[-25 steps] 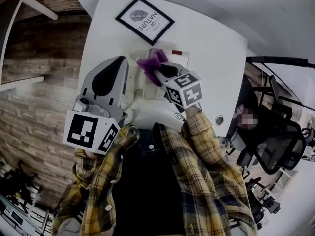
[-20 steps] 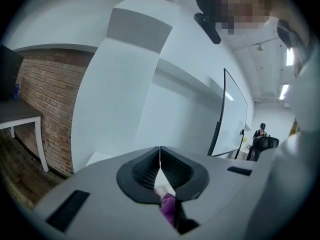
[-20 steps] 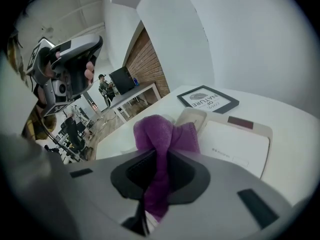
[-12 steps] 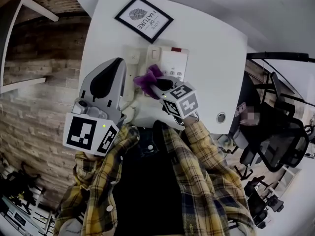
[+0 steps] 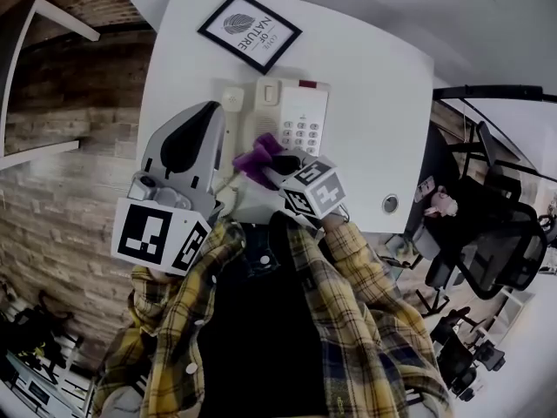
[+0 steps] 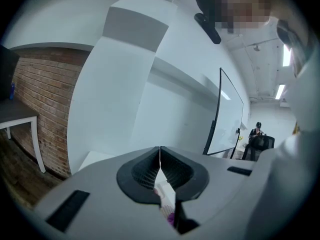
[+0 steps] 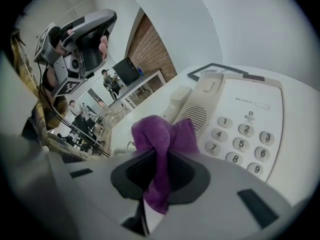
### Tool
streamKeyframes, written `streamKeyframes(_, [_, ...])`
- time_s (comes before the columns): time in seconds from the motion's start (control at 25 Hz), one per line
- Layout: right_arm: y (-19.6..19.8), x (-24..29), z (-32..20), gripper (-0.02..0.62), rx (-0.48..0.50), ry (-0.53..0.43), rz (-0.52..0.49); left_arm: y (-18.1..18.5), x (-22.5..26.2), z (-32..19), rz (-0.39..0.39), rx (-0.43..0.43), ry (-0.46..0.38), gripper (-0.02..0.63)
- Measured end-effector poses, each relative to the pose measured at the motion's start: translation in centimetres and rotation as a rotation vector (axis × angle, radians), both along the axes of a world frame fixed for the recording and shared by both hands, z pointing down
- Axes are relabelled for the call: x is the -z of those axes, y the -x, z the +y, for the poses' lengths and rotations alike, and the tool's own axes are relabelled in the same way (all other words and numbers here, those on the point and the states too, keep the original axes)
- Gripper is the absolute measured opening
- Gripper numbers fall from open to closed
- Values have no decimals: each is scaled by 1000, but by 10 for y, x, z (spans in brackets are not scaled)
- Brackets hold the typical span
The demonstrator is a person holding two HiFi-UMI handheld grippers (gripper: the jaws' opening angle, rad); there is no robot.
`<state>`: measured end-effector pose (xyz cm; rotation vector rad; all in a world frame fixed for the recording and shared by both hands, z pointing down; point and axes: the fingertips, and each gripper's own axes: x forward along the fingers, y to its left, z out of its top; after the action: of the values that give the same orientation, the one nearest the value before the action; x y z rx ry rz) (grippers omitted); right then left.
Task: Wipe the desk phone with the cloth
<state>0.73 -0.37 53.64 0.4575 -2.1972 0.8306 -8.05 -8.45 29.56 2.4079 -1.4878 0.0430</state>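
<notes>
Right gripper (image 5: 271, 158): jaws clamped on the purple cloth (image 5: 254, 156), which bunches out ahead of them.
Cloth position: at the near-left part of the desk phone (image 5: 294, 111), between handset (image 5: 230, 111) and keypad (image 5: 302, 133).
Change: a second ago the cloth sat higher up the phone body; it has drawn back toward the person, and the keypad now shows uncovered.
Left gripper (image 5: 209, 111): jaws pressed together, empty, raised left of the phone, placed as before.
Desk (image 5: 374, 77): white, with a framed print (image 5: 250, 31) beyond the phone.
</notes>
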Motion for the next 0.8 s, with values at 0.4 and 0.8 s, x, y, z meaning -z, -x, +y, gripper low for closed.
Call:
streamKeyframes(0.4, [-17,14,1,63,18,-48,57,0,-1,-3,3,-4,-3,15])
streamKeyframes(0.8, [-43,84,-101,63,-159,-243,-39,2,-2,-7,0,11,0,15])
